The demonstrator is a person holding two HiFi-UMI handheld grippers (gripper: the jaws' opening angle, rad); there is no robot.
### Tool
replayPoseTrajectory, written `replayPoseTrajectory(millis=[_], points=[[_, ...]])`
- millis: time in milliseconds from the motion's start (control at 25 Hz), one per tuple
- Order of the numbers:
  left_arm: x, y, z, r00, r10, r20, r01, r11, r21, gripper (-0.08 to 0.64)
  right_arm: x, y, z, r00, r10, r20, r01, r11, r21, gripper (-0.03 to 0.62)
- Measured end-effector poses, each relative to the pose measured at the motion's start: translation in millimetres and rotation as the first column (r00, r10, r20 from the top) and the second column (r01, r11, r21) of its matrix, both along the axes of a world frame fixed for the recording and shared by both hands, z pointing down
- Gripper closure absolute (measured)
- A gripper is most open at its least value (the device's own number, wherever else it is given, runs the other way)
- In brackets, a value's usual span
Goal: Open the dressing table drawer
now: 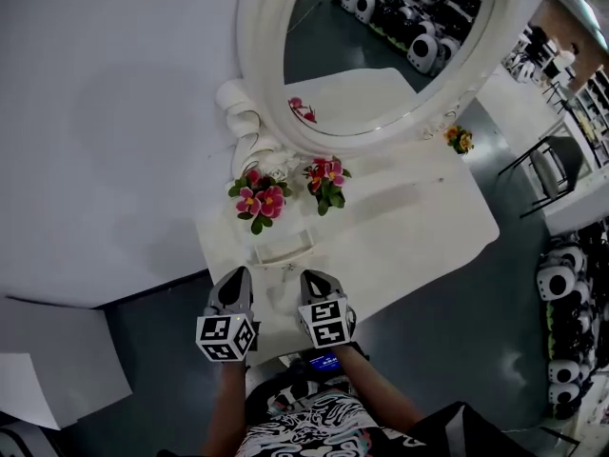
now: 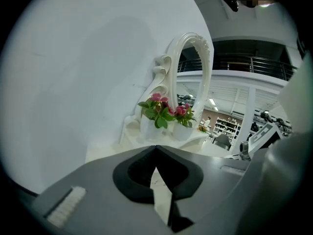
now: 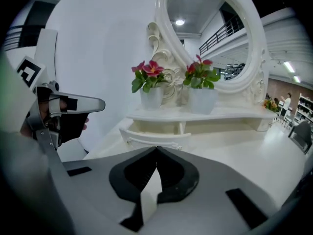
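The white dressing table (image 1: 419, 219) carries an oval mirror (image 1: 381, 55) and a low shelf with two pots of pink flowers (image 1: 259, 200). Under the left pot a small drawer (image 1: 283, 251) stands pulled out from the shelf; in the right gripper view the drawer front (image 3: 151, 137) with its thin handle lies just beyond my jaws. My left gripper (image 1: 238, 276) and right gripper (image 1: 317, 279) hover side by side over the table's front edge, short of the drawer. Both are shut with nothing between the jaws, as the left gripper (image 2: 155, 147) and right gripper (image 3: 156, 148) show in their own views.
A white wall panel (image 1: 105, 112) runs along the table's left side. A metal chair (image 1: 552, 169) stands to the right, with panda toys (image 1: 563, 284) on the floor beyond. A white sheet (image 1: 57, 360) lies at lower left. A small orange flower pot (image 1: 461, 139) sits by the mirror's right foot.
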State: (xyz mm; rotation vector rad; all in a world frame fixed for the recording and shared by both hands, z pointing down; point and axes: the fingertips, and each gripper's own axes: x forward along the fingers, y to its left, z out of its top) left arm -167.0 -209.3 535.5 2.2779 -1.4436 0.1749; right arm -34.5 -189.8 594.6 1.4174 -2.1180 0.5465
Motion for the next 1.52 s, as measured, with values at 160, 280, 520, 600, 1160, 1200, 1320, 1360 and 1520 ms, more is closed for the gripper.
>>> replayPoseTrajectory(millis=[160, 280, 520, 600, 1160, 1200, 1320, 1360, 1520], points=[[5.6, 3.6, -21.4, 1.000, 0.018, -0.006, -0.018, 0.998, 0.054, 0.558, 10.0, -1.9, -24.2, 1.000, 0.028, 0.006, -0.028, 0.996, 0.081, 0.589], [8.2, 9.4, -33.7, 1.000, 0.031, -0.001, -0.030, 0.996, 0.083, 0.558, 11.5, 2.3, -47.5, 0.999, 0.034, 0.036, -0.038, 0.992, 0.124, 0.589], [9.6, 14.4, -44.1, 0.999, 0.039, 0.000, -0.038, 0.993, 0.111, 0.558, 8.1, 8.9, -67.3, 0.999, 0.017, 0.036, -0.023, 0.987, 0.160, 0.591], [9.2, 16.2, -43.9, 0.999, 0.037, 0.001, -0.037, 0.993, 0.112, 0.558, 8.9, 9.9, -69.8, 0.999, 0.020, 0.024, -0.024, 0.984, 0.177, 0.591], [5.0, 23.5, -38.7, 1.000, 0.023, -0.015, -0.022, 0.995, 0.098, 0.558, 15.7, 20.2, -79.2, 0.998, 0.043, 0.044, -0.051, 0.980, 0.192, 0.591], [5.2, 24.9, -38.9, 1.000, 0.024, -0.014, -0.022, 0.995, 0.096, 0.558, 15.4, 21.3, -79.5, 0.998, 0.042, 0.046, -0.051, 0.980, 0.191, 0.591], [6.7, 27.4, -38.2, 1.000, 0.028, -0.012, -0.027, 0.995, 0.095, 0.558, 15.4, 24.0, -78.7, 0.998, 0.041, 0.052, -0.050, 0.981, 0.187, 0.591], [7.2, 27.4, -37.2, 1.000, 0.029, -0.010, -0.028, 0.995, 0.095, 0.558, 15.8, 24.1, -77.9, 0.998, 0.041, 0.052, -0.050, 0.981, 0.186, 0.591], [8.6, 26.4, -32.5, 1.000, 0.028, -0.008, -0.028, 0.995, 0.093, 0.558, 19.4, 22.5, -75.5, 0.998, 0.043, 0.049, -0.051, 0.981, 0.187, 0.591]])
